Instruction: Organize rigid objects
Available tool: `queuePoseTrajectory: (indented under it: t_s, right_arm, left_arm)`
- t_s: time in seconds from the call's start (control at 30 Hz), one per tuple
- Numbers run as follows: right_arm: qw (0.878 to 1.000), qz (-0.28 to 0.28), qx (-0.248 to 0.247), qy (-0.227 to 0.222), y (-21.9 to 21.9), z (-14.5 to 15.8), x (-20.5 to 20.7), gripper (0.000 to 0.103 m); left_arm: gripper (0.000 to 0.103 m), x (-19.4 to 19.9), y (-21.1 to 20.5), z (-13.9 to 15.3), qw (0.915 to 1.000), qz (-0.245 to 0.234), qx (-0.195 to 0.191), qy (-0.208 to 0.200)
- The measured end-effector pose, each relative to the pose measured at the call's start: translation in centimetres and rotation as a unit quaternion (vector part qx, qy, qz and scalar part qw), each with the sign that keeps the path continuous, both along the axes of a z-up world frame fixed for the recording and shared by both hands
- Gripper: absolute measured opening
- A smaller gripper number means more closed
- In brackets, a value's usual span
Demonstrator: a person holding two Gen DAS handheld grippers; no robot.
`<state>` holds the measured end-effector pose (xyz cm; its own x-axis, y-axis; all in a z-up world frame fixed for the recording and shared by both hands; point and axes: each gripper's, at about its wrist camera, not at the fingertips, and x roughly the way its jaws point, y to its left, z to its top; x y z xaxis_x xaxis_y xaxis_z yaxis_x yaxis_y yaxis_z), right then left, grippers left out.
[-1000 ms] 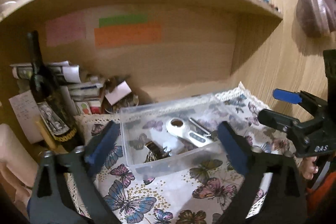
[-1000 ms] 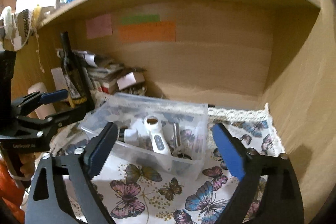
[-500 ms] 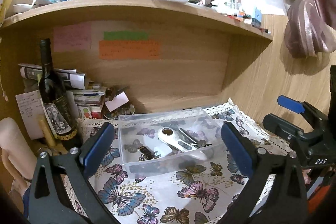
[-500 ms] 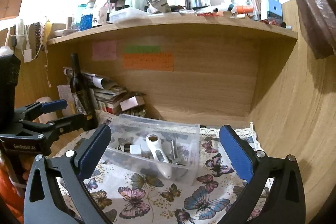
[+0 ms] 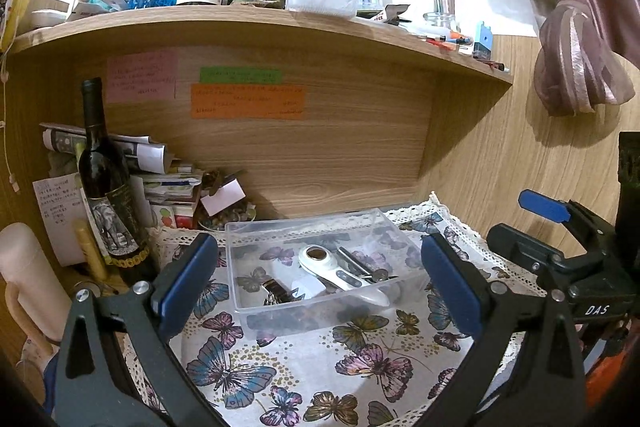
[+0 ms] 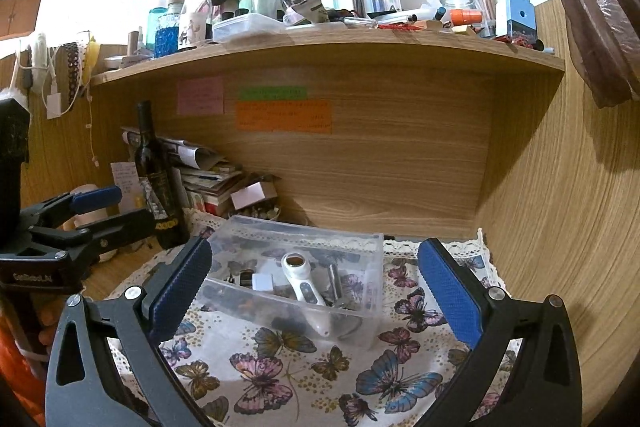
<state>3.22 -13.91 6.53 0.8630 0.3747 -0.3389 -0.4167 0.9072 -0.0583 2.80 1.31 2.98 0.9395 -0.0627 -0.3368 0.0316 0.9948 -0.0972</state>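
A clear plastic box (image 5: 240,267) (image 6: 372,291) sits on a butterfly-print cloth (image 5: 304,379) (image 6: 280,379). Inside lie a white handheld device (image 5: 340,277) (image 6: 302,287), a small metal tool (image 5: 358,265) (image 6: 333,281), a small white block (image 6: 262,282) and a dark item (image 5: 276,291). My left gripper (image 5: 320,279) is open and empty, held back from the box. My right gripper (image 6: 314,287) is open and empty, also back from the box. Each gripper shows at the edge of the other's view.
A dark wine bottle (image 5: 108,187) (image 6: 156,179) stands left of the box beside a stack of papers and books (image 5: 160,179). A small bowl of pebbles (image 5: 228,217) sits behind the box. A cluttered shelf (image 5: 280,23) runs overhead; a wooden wall (image 6: 560,207) is at right.
Both grippers have pulled back and up from the box, so it looks smaller and the top of the shelf has come into view. Both stay open.
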Motion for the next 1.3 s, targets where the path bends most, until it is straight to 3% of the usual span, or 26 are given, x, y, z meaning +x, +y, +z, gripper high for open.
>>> queuePoseTrajectory:
  t_s: [1.3]
  right_arm:
    - [1.0, -0.013, 0.0, -0.001, 0.2, 0.0, -0.1, 0.103]
  left_arm:
    - [0.103, -0.6, -1.2, 0.9, 0.9995, -0.008, 0.012, -0.027]
